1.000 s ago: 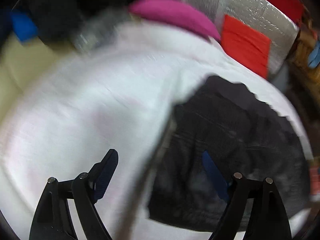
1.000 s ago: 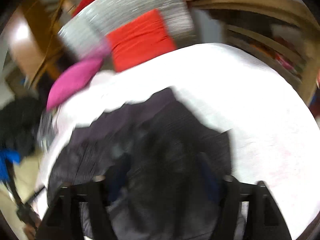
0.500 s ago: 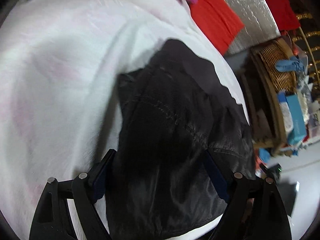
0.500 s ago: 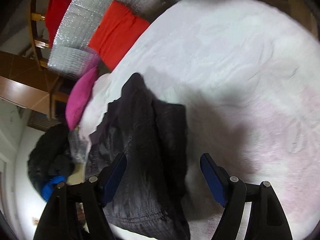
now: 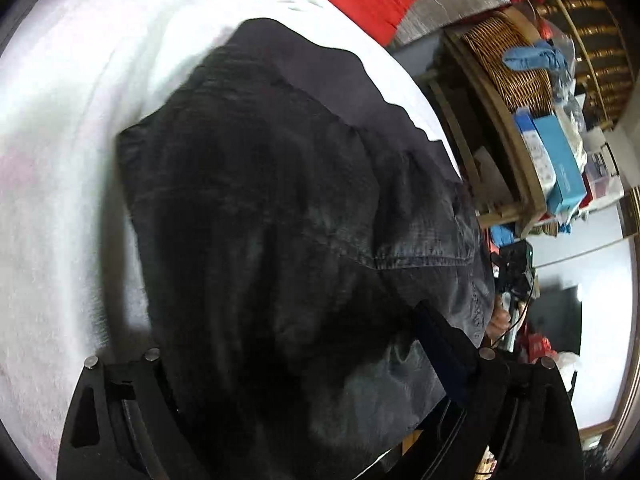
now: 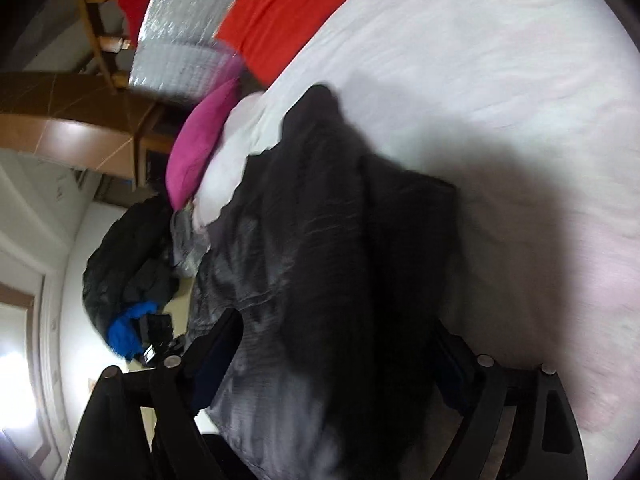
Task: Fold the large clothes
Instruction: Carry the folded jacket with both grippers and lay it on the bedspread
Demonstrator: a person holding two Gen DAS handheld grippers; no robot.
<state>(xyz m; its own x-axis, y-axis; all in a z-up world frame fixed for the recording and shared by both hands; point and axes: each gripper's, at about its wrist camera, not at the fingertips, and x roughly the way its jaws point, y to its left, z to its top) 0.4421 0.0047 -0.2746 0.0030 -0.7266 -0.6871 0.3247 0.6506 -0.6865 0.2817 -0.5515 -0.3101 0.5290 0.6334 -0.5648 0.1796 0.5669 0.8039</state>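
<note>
A large dark grey garment (image 5: 280, 208) lies bunched on a white blanket (image 5: 60, 160); it also shows in the right wrist view (image 6: 320, 260). My left gripper (image 5: 304, 364) is open, its jaws wide apart, with the garment's near edge lying between them. My right gripper (image 6: 340, 364) is open too, jaws wide, with the garment's other end between them. The left finger of the left gripper is partly hidden by cloth. Neither pair of jaws is closed on the cloth.
A red cushion (image 6: 276, 16) and a pink cushion (image 6: 200, 140) lie at the far end of the white blanket (image 6: 500, 80). A dark pile of clothes (image 6: 128, 248) sits beyond the blanket's edge. A shelf with a wicker basket (image 5: 508, 60) and boxes stands to the right.
Both grippers have swung in low over the garment and closer to it. The cloth now fills the space between each pair of open jaws.
</note>
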